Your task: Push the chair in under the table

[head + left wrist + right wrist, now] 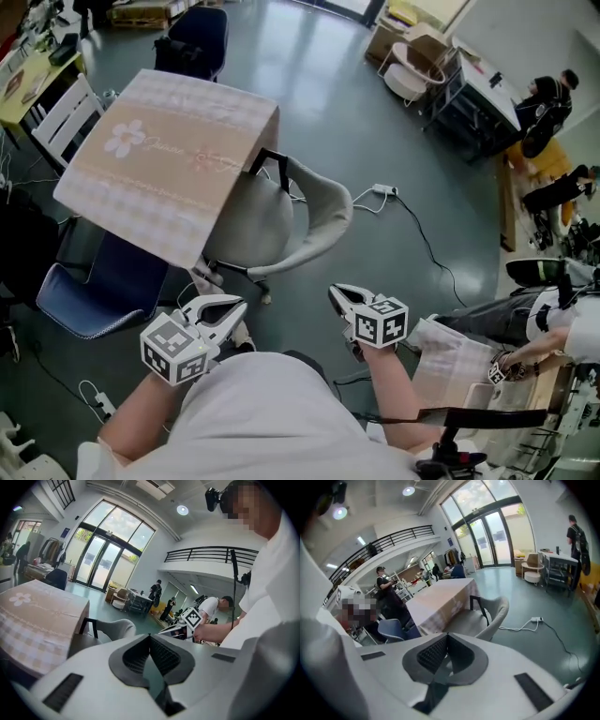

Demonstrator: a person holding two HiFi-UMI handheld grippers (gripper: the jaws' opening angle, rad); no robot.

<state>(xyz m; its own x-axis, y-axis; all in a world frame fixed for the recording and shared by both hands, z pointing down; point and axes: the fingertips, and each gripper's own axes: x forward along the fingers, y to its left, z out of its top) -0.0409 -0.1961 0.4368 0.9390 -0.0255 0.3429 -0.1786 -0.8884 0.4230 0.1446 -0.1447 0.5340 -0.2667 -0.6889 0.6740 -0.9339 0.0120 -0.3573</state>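
Note:
A grey shell chair (281, 220) stands with its seat partly under the square table (159, 159), which wears a beige and pink checked cloth. The chair's back faces me. Both grippers hover low in the head view, short of the chair and touching nothing. My left gripper (230, 305) is shut and empty; its own view shows the jaws meeting at the tip (150, 635), with the chair (112, 627) and table (37, 620) beyond. My right gripper (336, 292) is also shut and empty (446, 635), pointing toward the chair (487, 616) and table (440, 599).
A blue chair (103, 291) sits at the table's near-left side and a dark one (197, 37) at its far side. A white power strip with a cable (384, 190) lies on the floor to the chair's right. Desks (469, 84) and people (548, 103) fill the right.

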